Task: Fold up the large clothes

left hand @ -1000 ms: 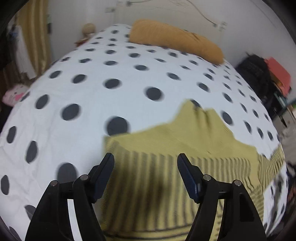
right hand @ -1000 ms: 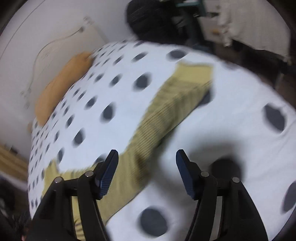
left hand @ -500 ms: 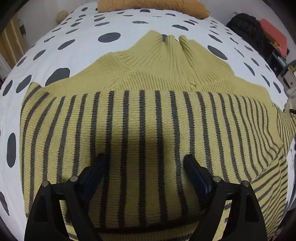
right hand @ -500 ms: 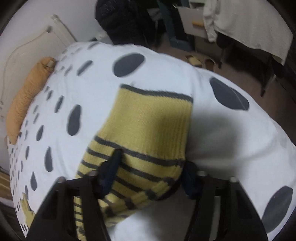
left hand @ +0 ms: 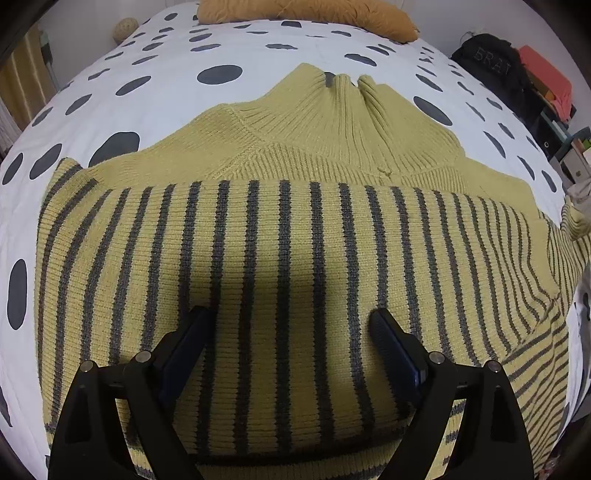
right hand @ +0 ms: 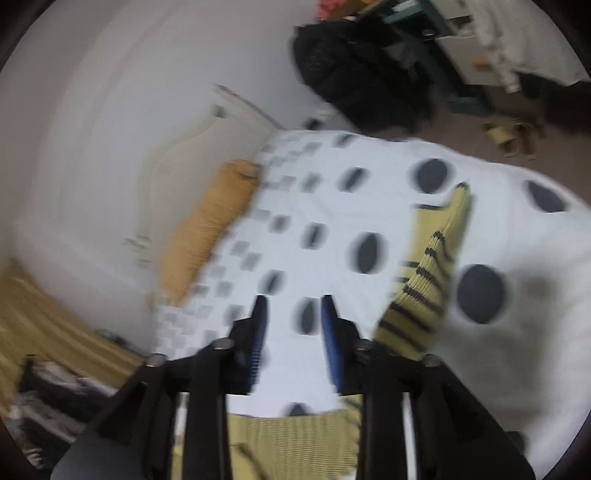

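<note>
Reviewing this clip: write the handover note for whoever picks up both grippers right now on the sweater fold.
Left gripper: open, fingers pressed down on the striped body of the sweater, nothing pinched.
Right gripper: fingers close together with a narrow gap, nothing seen between them; view is motion-blurred. The sleeve lies to its right, lifted off the bedspread near the cuff.
Sweater lies flat on the polka-dot bed, collar pointing toward the orange pillow, left side looks already folded in.
Left: fold the right sleeve across the body, then fold the body up.
</note>
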